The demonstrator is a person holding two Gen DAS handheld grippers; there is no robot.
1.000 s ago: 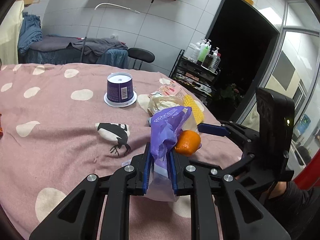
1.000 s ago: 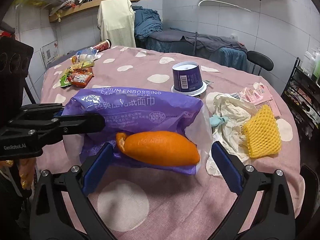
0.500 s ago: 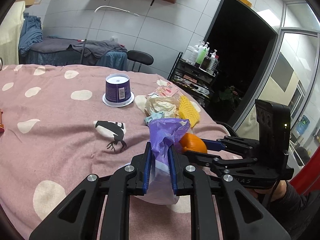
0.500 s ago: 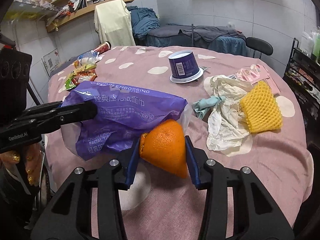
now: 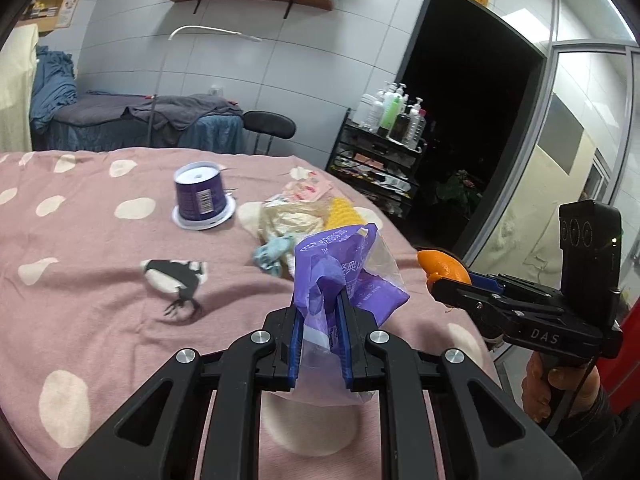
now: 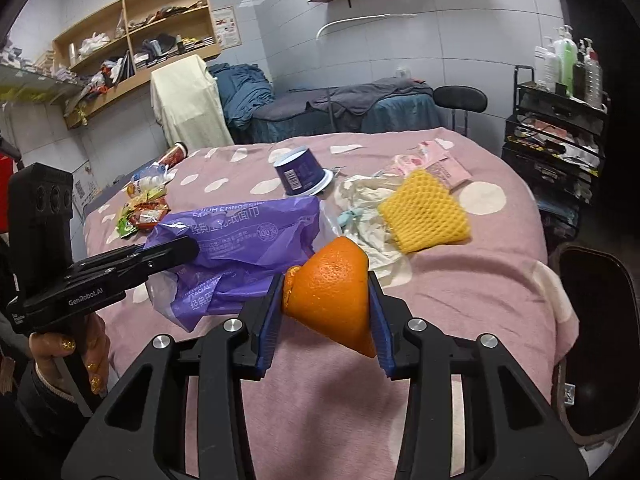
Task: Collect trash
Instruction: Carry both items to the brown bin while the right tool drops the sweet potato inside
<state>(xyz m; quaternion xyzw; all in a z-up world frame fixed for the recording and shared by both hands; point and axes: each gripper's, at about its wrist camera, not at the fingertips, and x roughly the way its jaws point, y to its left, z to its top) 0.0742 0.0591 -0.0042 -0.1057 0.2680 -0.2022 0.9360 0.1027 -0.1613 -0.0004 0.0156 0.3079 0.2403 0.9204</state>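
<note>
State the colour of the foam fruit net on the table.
Yellow foam fruit net, clearest in the right wrist view.

Looks like a massage or beauty treatment room: tiled walls, a treatment bed [image 6: 340, 108] draped in blue and grey covers, a black trolley [image 5: 376, 160] of pump bottles, cluttered wooden shelves [image 6: 136, 40], a round stool [image 5: 269, 125].

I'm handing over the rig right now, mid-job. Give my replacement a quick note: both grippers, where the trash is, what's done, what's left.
Left gripper: shut on the purple plastic wrapper bag.
Right gripper: closing on the orange peel piece, lifted off the pink spotted tablecloth.
Left on the table: yellow foam fruit net, crumpled white paper, upturned purple cup, pink packets, snack wrappers.
Dark bin at right: nothing visibly dropped in.
</note>
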